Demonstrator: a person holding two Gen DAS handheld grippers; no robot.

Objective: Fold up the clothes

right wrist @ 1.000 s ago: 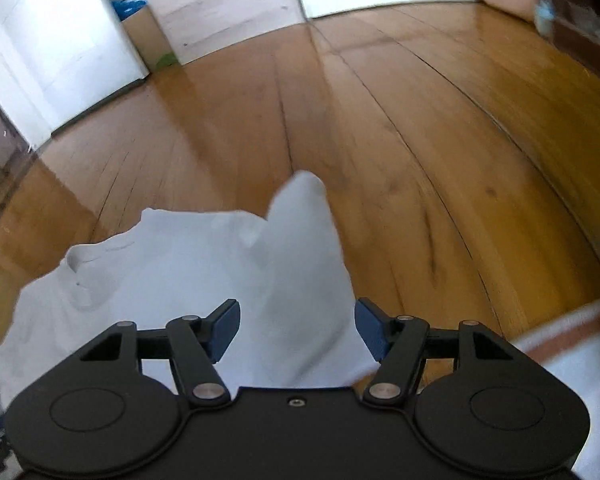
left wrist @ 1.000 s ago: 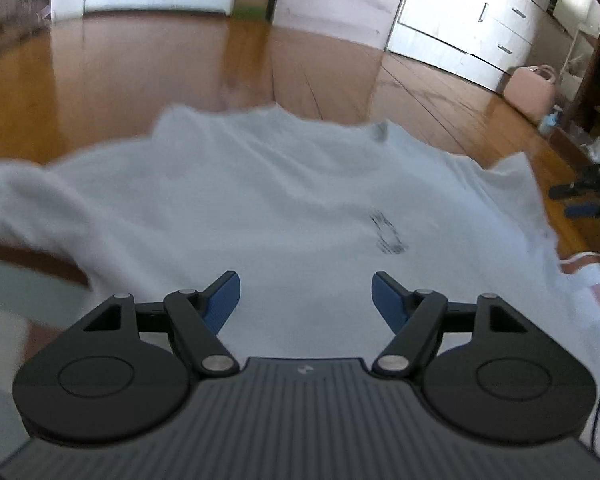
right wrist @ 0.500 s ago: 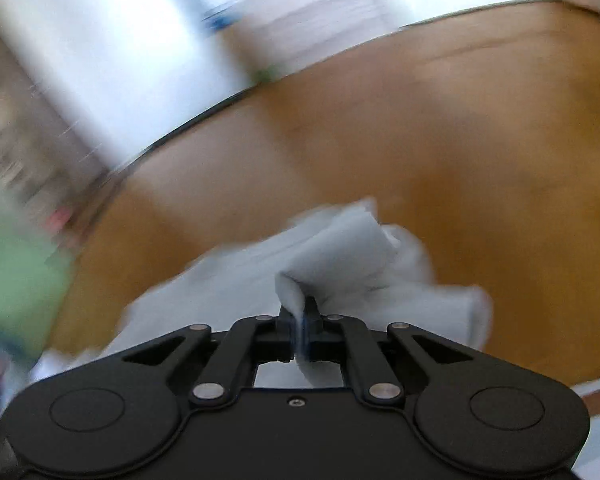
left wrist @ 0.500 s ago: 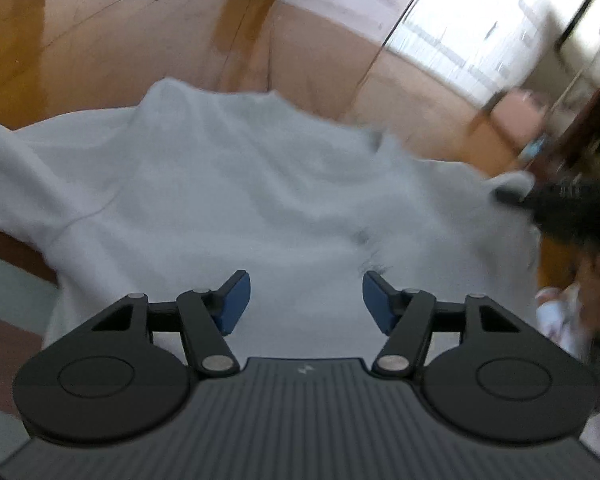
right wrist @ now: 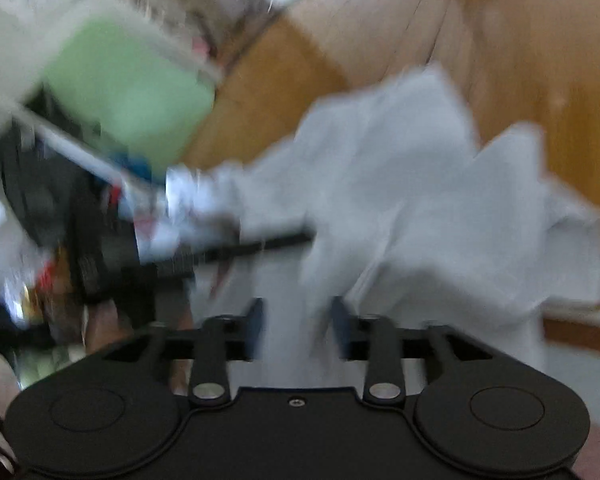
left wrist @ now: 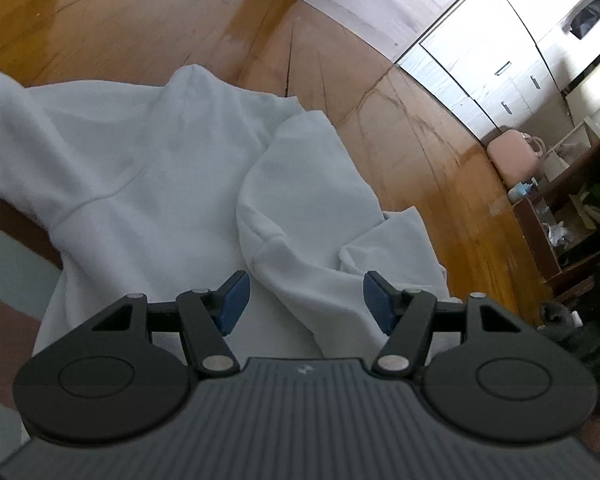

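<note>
A white long-sleeved top (left wrist: 140, 168) lies on the wooden floor (left wrist: 412, 140). Its right sleeve (left wrist: 308, 208) is folded over onto the body. My left gripper (left wrist: 304, 300) is open and empty, low over the garment's near edge, with the folded sleeve between its blue pads (left wrist: 232, 300). In the blurred right wrist view the top (right wrist: 420, 184) lies ahead. My right gripper (right wrist: 296, 328) is open, with white cloth lying between the fingers but not pinched.
A pink bag (left wrist: 514, 156) and white drawers (left wrist: 500, 76) stand at the far right. A dark shelf unit with clutter (left wrist: 580, 216) is on the right. A green box (right wrist: 128, 88) and dark clutter (right wrist: 60, 240) sit left in the right wrist view.
My right gripper shut on the sleeve, carried it over the body, then opened and let it go. The sleeve now lies folded on the top. My left gripper stayed open.
</note>
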